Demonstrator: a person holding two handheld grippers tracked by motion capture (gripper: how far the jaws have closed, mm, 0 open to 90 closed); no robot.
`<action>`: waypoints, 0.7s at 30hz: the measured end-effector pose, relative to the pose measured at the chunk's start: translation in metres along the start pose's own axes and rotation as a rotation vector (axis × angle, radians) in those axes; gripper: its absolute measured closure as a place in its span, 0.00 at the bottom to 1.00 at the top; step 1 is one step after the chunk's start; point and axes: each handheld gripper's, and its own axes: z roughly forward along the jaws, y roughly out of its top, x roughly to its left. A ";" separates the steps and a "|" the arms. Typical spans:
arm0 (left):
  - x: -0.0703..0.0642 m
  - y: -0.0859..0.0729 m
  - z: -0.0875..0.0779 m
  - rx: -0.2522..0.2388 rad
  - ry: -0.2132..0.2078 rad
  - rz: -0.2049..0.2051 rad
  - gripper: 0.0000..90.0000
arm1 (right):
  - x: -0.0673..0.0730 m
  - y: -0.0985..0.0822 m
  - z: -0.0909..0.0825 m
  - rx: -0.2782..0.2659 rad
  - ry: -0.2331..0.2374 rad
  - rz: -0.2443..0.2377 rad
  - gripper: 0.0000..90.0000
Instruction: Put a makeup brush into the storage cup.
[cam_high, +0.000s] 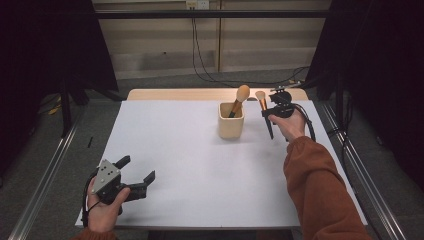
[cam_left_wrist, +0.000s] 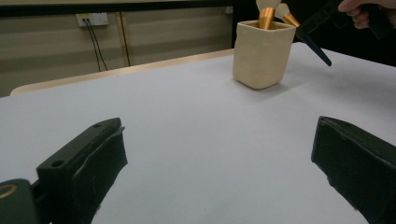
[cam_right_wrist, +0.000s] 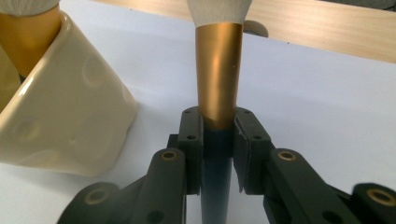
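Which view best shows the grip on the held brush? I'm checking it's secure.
The right gripper view: the right gripper clamps the brush just below its gold ferrule. The high view shows it small beside the cup; the left gripper view, distant and partial.

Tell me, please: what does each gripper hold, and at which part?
The right gripper holds a makeup brush where its gold ferrule meets the dark handle. The left gripper is open and holds nothing.

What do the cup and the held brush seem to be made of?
Cup: probably glazed ceramic, cream, glossy highlights, dimpled walls. Brush in the right gripper: gold ferrule looks like brushed metal with a satin sheen; dark handle could be plastic or lacquered wood; pale bristles look soft, likely synthetic.
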 end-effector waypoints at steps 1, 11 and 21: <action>0.000 0.000 0.000 0.000 0.000 0.001 0.03 | 0.000 0.000 -0.001 -0.006 -0.001 0.004 0.84; 0.000 0.000 0.001 0.005 0.004 -0.001 0.03 | -0.004 -0.013 -0.012 -0.182 0.035 0.020 0.84; 0.000 0.000 0.001 0.008 -0.001 0.007 0.03 | -0.012 -0.027 -0.019 -0.310 0.064 0.015 0.84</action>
